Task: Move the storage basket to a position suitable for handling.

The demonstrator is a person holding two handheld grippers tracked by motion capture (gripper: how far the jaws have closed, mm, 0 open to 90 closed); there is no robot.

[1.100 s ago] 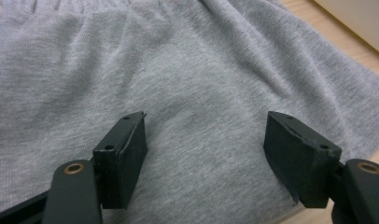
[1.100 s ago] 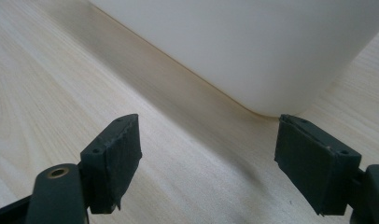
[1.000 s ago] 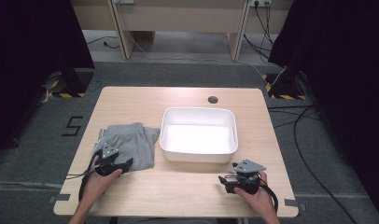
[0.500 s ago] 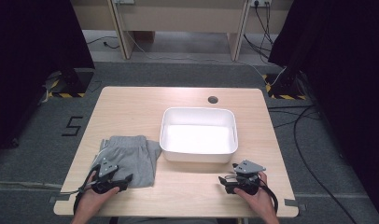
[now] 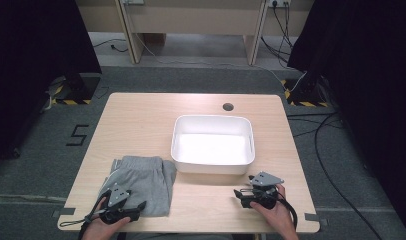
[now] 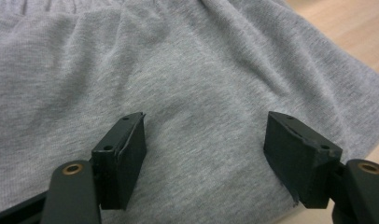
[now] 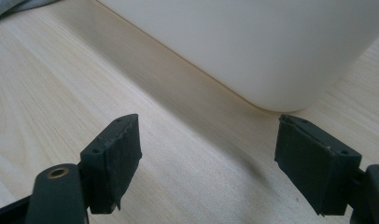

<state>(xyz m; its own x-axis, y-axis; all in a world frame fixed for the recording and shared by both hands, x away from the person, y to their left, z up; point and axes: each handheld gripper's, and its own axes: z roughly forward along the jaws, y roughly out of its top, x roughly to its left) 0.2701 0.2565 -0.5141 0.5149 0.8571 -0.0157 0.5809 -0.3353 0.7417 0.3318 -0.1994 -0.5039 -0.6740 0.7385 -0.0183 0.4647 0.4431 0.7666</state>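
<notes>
A grey folded garment point(image 5: 141, 177) lies at the table's front left, to the left of a white tub point(image 5: 212, 122) that stands empty. My left gripper point(image 5: 139, 209) rests on the garment's near edge. In the left gripper view it point(image 6: 206, 154) is open, with grey cloth point(image 6: 187, 79) lying beneath and between the jaws. My right gripper point(image 5: 239, 196) sits on bare wood just in front of the tub's near right corner. It point(image 7: 208, 158) is open and holds nothing, and the tub wall point(image 7: 253, 42) rises close ahead of it.
The light wooden table point(image 5: 141, 120) has a round cable hole point(image 5: 228, 106) near its back edge. A corner of the garment point(image 7: 19, 7) shows at the top left of the right gripper view. Cables lie on the dark floor to the right.
The garment has slid toward the table's front edge together with my left gripper, which drew back toward the person. The right gripper has stayed put.
</notes>
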